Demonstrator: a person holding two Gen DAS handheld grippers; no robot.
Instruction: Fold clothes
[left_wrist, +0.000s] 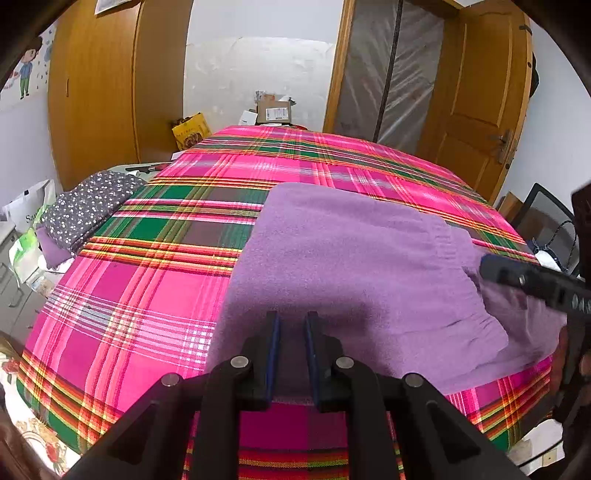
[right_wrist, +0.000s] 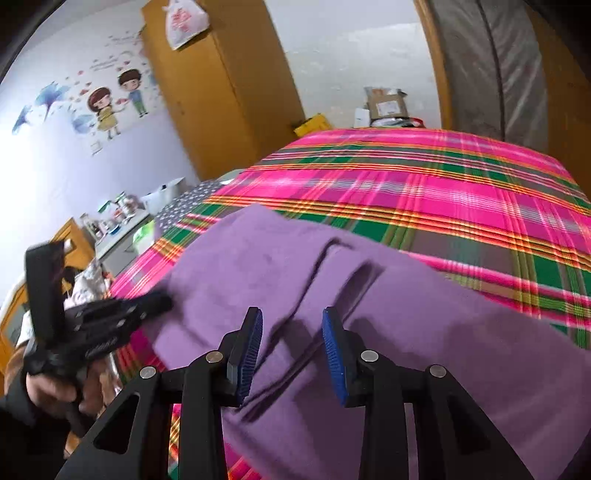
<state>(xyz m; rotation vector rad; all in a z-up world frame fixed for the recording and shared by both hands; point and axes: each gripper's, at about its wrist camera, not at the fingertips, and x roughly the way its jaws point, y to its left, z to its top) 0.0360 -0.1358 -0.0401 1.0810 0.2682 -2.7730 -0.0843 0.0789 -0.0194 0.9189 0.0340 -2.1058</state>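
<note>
Bedroom with wooden wardrobe doors; plaid bedspread (left_wrist: 147, 295) serving as work surface. Purple knit garment (left_wrist: 351, 258) is laid partly folded near the front edge. Judged soft, light, limp, non-slippery; best taken at a ribbed hem or corner. Left gripper (left_wrist: 291, 332) is seen narrowly parted, right gripper (right_wrist: 291, 332) spread wider; nothing is pinched.

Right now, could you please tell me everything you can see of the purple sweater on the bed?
The purple sweater is a soft, fuzzy knit with a ribbed band along one edge. It lies flat on the pink plaid bedspread, near its front edge, with one layer folded over another and a few creases. The left gripper hovers over its near edge with nothing visibly pinched; the right gripper stands open above it.
</note>
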